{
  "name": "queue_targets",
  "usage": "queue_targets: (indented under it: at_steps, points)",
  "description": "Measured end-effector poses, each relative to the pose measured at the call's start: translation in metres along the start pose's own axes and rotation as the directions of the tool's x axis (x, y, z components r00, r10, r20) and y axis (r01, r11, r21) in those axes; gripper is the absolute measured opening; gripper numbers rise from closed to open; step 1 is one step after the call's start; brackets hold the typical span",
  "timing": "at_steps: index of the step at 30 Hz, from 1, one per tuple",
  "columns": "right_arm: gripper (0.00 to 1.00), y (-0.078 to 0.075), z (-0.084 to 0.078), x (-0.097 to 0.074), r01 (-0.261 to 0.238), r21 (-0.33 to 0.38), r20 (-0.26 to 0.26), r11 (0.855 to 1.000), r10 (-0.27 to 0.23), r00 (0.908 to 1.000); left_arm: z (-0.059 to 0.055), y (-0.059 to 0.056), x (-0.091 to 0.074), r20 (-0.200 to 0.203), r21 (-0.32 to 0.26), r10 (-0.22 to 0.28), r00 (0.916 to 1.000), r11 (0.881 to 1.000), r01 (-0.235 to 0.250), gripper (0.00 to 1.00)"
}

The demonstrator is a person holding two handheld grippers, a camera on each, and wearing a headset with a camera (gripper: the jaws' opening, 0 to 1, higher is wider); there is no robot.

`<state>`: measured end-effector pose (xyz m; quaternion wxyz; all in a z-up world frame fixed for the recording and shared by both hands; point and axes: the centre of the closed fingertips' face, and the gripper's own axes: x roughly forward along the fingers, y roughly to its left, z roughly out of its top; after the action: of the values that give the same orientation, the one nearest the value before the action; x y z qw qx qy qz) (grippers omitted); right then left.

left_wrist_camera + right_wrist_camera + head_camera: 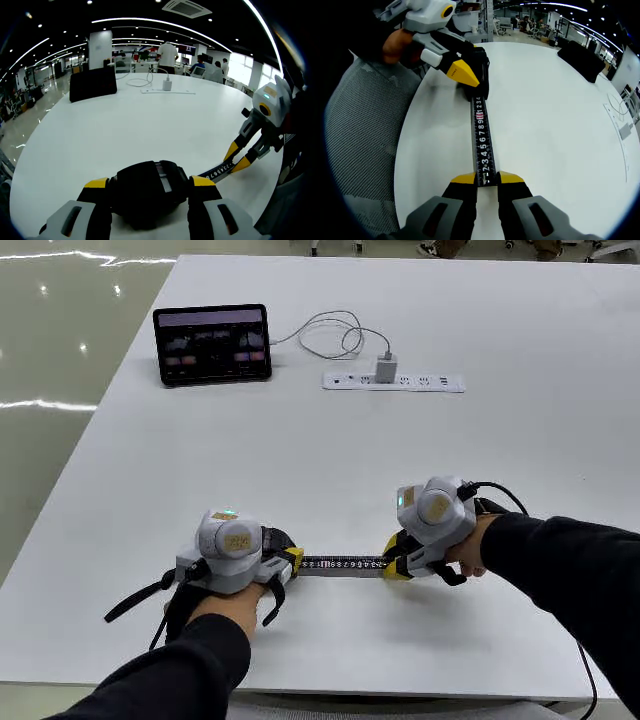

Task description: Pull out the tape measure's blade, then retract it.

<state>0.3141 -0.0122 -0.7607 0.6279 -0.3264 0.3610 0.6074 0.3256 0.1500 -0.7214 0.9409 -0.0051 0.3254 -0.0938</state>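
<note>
left tongs [288, 560]: closed around the black tape measure case [147, 192], one yellow-tipped jaw on each side of it.
tape measure case: lies on the white surface [300, 460], near its front edge and left of the middle.
right tongs [487, 178]: pressed together on the free end of the blade [480, 132], pinching it between the two yellow tips.
blade: out of the case, running straight between the two tongs along the front edge of the surface; printed numerals legible in the right gripper view.
tablet [212, 343]: propped upright toward the far left corner, screen lit.
power strip [395, 382]: flat near the far edge, with a white charger [386, 368] plugged in.
cable [330, 335]: looped, between charger and tablet.
</note>
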Motion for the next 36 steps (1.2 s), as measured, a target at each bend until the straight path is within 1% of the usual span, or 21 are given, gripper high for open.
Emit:
queue_targets:
  at_steps: [9, 13, 29, 36]
  points:
    - [0.1, 0.0, 0.003, 0.002, 0.0, -0.006, 0.012, 1.0, 0.0, 0.9999, 0.0, 0.0, 0.001, -0.001, -0.001, -0.001, 1.0, 1.0, 0.001, 0.57]
    - [0.1, -0.001, 0.006, 0.003, 0.004, -0.001, 0.024, 1.0, -0.004, 0.9997, 0.0, 0.0, 0.001, 0.0, -0.001, -0.001, 1.0, 1.0, 0.001, 0.57]
    - [0.1, 0.0, 0.015, 0.009, -0.001, -0.002, 0.032, 1.0, 0.001, 0.9995, 0.0, 0.0, 0.001, 0.0, -0.003, -0.002, 1.0, 1.0, 0.002, 0.57]
    - [0.11, 0.0, 0.021, 0.013, 0.0, 0.002, 0.044, 1.0, 0.0, 0.999, 0.0, 0.001, 0.001, 0.0, -0.004, -0.002, 1.0, 1.0, 0.002, 0.57]
